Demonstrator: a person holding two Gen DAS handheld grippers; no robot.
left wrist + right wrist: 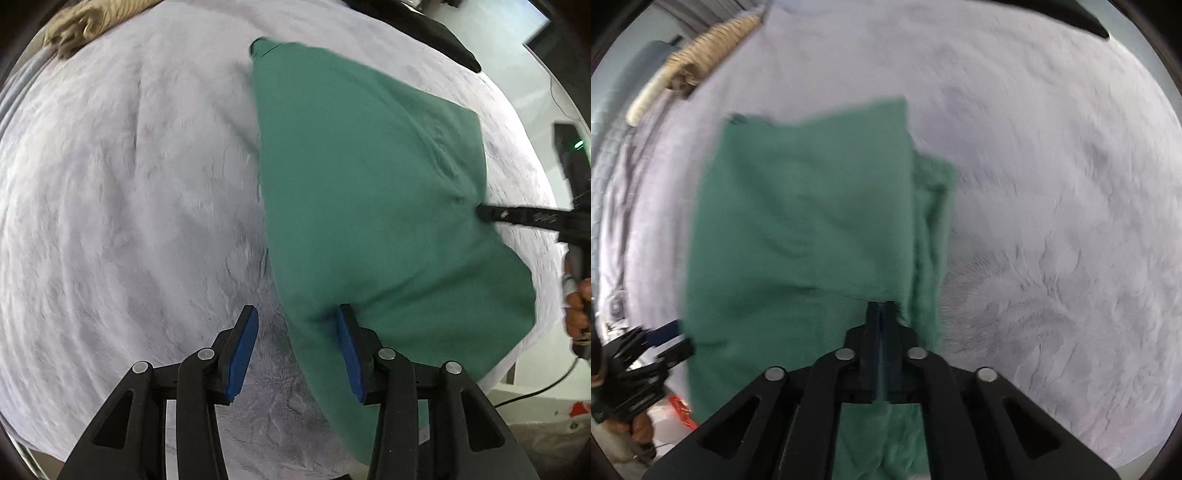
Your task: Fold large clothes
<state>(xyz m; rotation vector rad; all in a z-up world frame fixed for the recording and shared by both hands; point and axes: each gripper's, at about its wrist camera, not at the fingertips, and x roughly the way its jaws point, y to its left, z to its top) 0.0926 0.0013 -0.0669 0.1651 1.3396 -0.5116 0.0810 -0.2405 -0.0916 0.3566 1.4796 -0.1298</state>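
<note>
A green garment lies partly folded on a pale fuzzy blanket. My left gripper is open at the garment's near left edge, its right blue pad touching the cloth. My right gripper is shut on the green garment, pinching a fold at its near right side. In the left wrist view the right gripper shows at the garment's right edge. In the right wrist view the left gripper shows at the lower left beside the cloth.
A beige knitted item lies at the blanket's far left corner and also shows in the right wrist view. A dark cloth lies at the far right. The floor and cables are beyond the right edge.
</note>
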